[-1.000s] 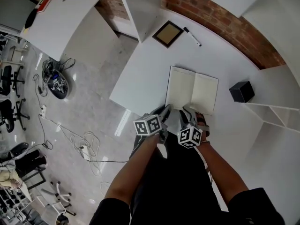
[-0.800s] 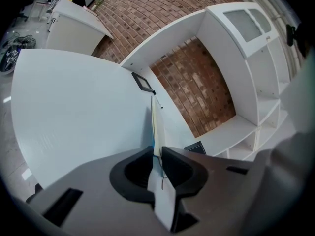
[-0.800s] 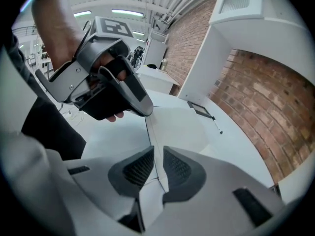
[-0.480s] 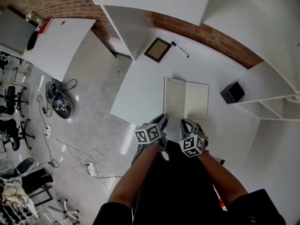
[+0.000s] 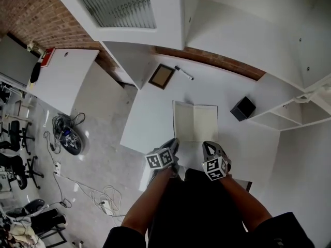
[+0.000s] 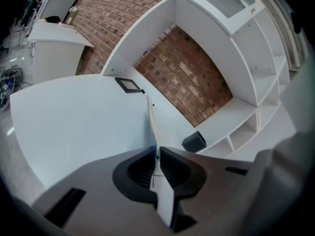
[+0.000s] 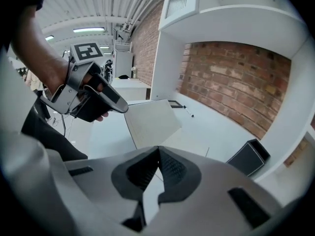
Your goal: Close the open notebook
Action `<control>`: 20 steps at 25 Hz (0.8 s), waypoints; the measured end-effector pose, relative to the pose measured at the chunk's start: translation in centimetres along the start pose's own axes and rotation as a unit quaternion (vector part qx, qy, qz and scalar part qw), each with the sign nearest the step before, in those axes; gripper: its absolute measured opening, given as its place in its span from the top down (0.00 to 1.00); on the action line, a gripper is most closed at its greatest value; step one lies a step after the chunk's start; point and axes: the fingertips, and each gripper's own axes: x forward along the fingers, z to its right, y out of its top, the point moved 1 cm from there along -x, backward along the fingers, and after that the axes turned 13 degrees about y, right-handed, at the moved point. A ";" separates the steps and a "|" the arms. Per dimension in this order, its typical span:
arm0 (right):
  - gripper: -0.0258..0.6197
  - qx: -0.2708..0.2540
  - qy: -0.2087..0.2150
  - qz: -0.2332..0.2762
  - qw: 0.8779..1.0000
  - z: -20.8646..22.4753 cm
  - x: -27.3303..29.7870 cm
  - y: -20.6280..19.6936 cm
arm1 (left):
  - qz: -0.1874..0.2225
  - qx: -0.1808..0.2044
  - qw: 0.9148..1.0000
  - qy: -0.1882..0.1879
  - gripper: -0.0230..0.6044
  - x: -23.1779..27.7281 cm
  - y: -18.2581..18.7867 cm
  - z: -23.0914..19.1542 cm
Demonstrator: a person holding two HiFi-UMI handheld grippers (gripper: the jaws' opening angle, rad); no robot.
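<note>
An open, cream-paged notebook lies on the white worktop, its spine running away from the person, near the front edge. The left claw sits at the near left corner of the notebook. Its jaws have just been closing, and in the left gripper view they stand almost together, with the thin edge of the notebook's left leaf running between the pads, which pinch it. In the right gripper view this left half is tilted up off the worktop, with the left claw at its near corner, while the right half lies flat.

The right claw hovers at the notebook's near right corner. Its jaws are pressed together at the tips with nothing between them, and the flat right page shows beyond.

A small black cube-shaped box stands on the worktop to the right of the notebook, apart from it. Farther back, near the red brick wall, lie a dark-framed square picture and a black-and-white marker pen, just beside each other.
</note>
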 end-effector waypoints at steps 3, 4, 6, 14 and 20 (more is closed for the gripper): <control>0.96 0.021 -0.012 0.006 1.000 1.0 -1.1 -0.7 | -0.004 0.030 0.999 -0.012 0.92 -0.1 -0.2 1.8; 0.96 0.028 -0.016 0.008 0.999 1.3 -1.3 -1.0 | -0.004 0.039 0.999 -0.017 0.92 -0.1 -0.3 2.5; 0.96 0.038 -0.020 0.010 0.999 1.7 -1.7 -1.7 | -0.003 0.054 0.998 -0.026 0.92 0.0 -0.6 3.8; 0.96 0.097 -0.041 0.033 0.994 3.2 -3.7 -3.3 | -0.021 0.098 0.993 -0.056 0.92 0.9 -2.0 8.3; 0.96 0.092 -0.057 0.013 0.994 4.0 -4.9 -4.6 | -0.053 0.143 0.985 -0.074 0.92 2.4 -3.6 11.3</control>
